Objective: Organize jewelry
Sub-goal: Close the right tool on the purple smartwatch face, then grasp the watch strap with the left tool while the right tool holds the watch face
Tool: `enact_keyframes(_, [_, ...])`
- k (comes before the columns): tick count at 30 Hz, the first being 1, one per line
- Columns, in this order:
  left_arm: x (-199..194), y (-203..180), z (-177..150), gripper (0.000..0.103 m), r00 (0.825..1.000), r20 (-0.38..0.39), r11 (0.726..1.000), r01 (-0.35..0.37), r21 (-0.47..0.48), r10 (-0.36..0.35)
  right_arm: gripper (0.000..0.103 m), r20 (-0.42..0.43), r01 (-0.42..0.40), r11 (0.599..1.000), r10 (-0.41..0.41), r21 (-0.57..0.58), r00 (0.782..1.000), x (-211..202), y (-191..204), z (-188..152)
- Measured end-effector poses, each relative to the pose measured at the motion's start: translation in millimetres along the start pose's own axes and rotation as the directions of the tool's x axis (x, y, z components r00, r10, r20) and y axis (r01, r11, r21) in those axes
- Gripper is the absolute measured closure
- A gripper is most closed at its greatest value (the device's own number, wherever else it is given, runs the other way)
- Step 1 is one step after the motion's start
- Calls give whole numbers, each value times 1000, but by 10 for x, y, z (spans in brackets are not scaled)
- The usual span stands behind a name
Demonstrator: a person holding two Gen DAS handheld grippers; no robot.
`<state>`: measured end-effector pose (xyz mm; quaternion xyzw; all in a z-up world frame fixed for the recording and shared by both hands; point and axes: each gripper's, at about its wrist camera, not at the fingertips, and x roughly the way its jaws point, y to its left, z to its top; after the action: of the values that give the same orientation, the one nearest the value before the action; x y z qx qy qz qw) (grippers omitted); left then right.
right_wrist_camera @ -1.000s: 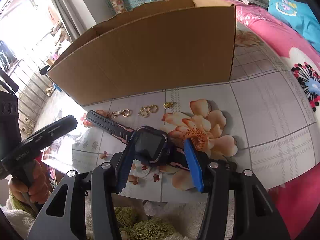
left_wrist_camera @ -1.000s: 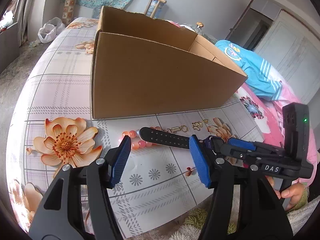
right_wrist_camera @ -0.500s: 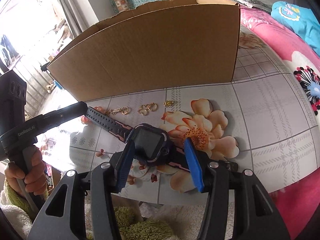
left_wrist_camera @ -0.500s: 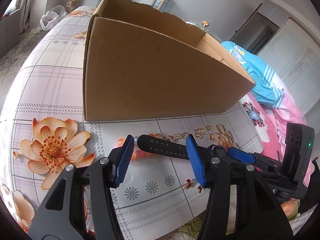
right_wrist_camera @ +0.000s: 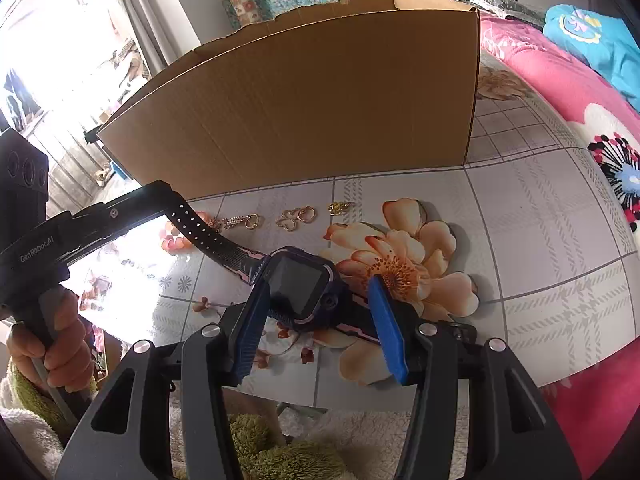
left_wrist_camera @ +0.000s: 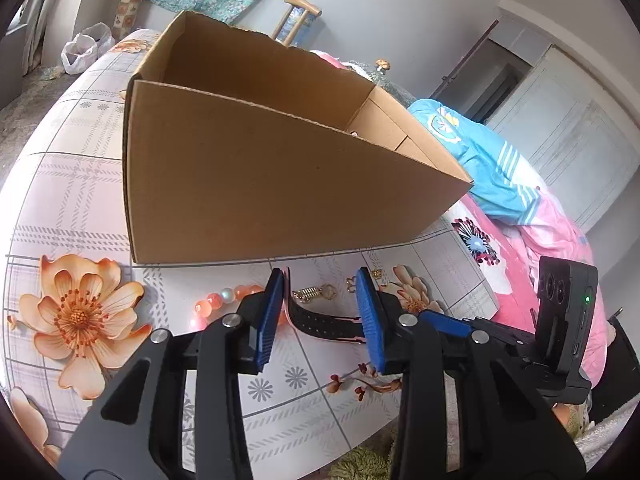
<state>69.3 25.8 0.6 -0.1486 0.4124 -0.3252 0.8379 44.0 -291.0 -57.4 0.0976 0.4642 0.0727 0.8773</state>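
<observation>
A floral-printed table point(left_wrist_camera: 60, 200) carries a large open cardboard box point(left_wrist_camera: 260, 184) set back from the near edge.

Left to right along the strip in front of the box:
- A string of orange beads point(left_wrist_camera: 224, 298) lies partly hidden behind the left gripper.
- The left gripper point(left_wrist_camera: 320, 312) is seen with its blue pads partly open, straddling the free end of the watch strap point(left_wrist_camera: 320, 320). The strap tip appears to lie against the left pad, while a gap remains at the right pad; no firm hold is judged to exist.
- A gold spring clasp point(right_wrist_camera: 240, 221), a gold looped charm point(right_wrist_camera: 296, 216) and a small gold piece point(right_wrist_camera: 340, 207) lie in a row, apart from one another, just in front of the box wall.
- A smartwatch point(right_wrist_camera: 300, 284) lies near the table's front edge. The right gripper point(right_wrist_camera: 320, 320) is held wide open around the watch body; contact with either pad cannot be confirmed.

Risks noted:
- If only one gripper closes, the flexible strap is likely to slip or droop, and the watch may drag over the beads or the clasp.
- The watch lies close to the front edge; a glancing contact could push it off.
- The tall box wall must be cleared, or the strap may catch on its rim.
</observation>
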Motion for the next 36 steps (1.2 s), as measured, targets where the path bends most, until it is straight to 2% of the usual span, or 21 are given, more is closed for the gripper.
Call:
enact_keyframes(2, [71, 20, -4, 74, 1000, -11, 1000, -27, -5, 27, 53, 1, 0, 1000, 0, 0, 1000, -3, 0, -4])
enact_keyframes(3, [102, 42, -4, 80, 999, -22, 999, -37, -12, 36, 53, 3, 0, 1000, 0, -1, 1000, -3, 2, -7])
enact_keyframes(5, [141, 78, 0, 84, 997, -38, 998, -64, -20, 63, 53, 5, 1, 1000, -1, -3, 1000, -8, 5, -12])
enact_keyframes(7, [119, 73, -1, 94, 997, -31, 997, -78, -6, 78, 53, 6, 2, 1000, -2, -2, 1000, -10, 6, -13])
enact_keyframes(10, [50, -5, -1, 101, 997, 1, 997, -74, 34, 74, 53, 7, 1, 1000, -1, -1, 1000, -12, 3, -10])
enact_keyframes(17, [-128, -294, -116, 101, 987, 33, 966, -160, 204, 157, 53, -3, -5, 1000, 5, -4, 1000, -11, -5, 6])
enact_keyframes(24, [-40, -451, -366, 101, 974, -13, 925, -211, 316, 227, 53, -12, -5, 1000, 5, -19, 1000, -3, -6, 27])
enact_keyframes(30, [-82, -198, -251, 101, 986, -17, 968, -158, 193, 164, 53, -25, -19, 1000, 18, -11, 1000, 17, -22, 50])
enact_keyframes(36, [-49, -14, -124, 100, 998, -22, 995, -55, 86, 57, 53, -24, -20, 1000, 20, -12, 1000, 12, -17, 29])
